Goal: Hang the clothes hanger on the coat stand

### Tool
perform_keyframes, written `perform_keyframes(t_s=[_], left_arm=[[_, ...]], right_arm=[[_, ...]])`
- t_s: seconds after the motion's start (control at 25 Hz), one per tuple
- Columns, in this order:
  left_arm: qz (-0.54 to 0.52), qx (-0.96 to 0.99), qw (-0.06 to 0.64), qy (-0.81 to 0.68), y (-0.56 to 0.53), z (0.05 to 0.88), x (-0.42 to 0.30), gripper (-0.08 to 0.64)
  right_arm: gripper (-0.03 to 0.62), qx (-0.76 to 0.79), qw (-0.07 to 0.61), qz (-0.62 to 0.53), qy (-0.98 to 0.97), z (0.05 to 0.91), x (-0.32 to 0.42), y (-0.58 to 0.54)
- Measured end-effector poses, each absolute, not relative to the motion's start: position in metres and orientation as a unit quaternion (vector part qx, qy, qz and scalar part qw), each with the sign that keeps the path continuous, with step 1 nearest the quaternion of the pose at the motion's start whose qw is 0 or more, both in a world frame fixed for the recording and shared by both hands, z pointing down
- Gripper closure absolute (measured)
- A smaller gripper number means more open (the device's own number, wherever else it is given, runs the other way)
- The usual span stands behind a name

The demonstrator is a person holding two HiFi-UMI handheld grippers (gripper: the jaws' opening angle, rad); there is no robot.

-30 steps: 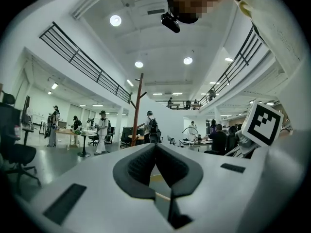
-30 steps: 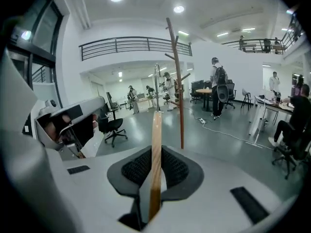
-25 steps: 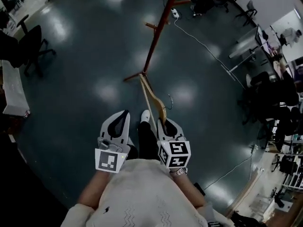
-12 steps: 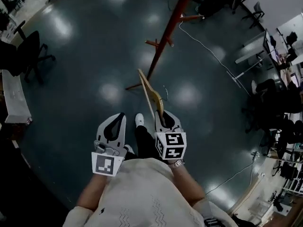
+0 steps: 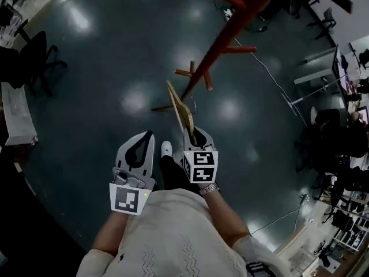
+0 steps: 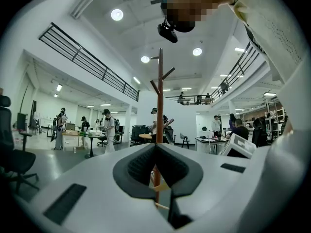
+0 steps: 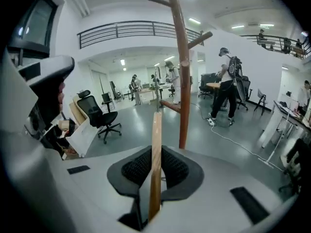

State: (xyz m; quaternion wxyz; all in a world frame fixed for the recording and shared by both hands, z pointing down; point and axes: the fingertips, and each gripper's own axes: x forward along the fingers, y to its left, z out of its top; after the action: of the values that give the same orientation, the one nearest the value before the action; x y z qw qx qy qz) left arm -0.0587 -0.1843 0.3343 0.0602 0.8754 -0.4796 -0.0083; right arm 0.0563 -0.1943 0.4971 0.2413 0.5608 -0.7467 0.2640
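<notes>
While standing on a dark glossy floor [image 5: 104,51], holds a two-jaw gripper in each hand, low in front of a cream knitted sweater [image 5: 173,235]. Has the right gripper [image 5: 195,133] clamped tight on a pale wooden clothes hanger [image 7: 155,135], pinched edge-on between the dark ribbed pads by one arm. Points that hanger forward and upward, away from the body, toward a tall reddish-brown wooden coat stand [image 5: 222,45]. From the head view, puts the hanger's far tip close to a short lower peg [image 5: 183,73] of the stand; cannot tell whether touching. From the right gripper view, sets the hanger just left of the stand's pole, with a thin metal hook [image 7: 156,105] at its top. Not hung on any peg. Carries the left gripper [image 5: 147,135] beside the right one, jaws brought together at the tips with nothing between them; only the stand's pole visible through the gap behind the tips. Also in sight: a white shoe [image 5: 166,148] between the two grippers and a black office chair [image 5: 37,53] far off to the left
</notes>
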Motion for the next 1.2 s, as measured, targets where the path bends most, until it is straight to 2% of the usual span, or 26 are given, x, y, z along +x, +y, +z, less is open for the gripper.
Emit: perform_keyframes(t_s=[0.44, 1.2], left_arm=[[0.001, 0.87, 0.071, -0.488, -0.25, 0.343, -0.038, 0.548], [0.029, 0.855, 0.09, -0.509, -0.287, 0.367, -0.027, 0.548]], right_arm=[[0.523, 0.573, 0.265, 0.281, -0.723, 0.569, 0.075, -0.291], [0.523, 0.577, 0.276, 0.316, -0.7, 0.624, 0.092, -0.338]])
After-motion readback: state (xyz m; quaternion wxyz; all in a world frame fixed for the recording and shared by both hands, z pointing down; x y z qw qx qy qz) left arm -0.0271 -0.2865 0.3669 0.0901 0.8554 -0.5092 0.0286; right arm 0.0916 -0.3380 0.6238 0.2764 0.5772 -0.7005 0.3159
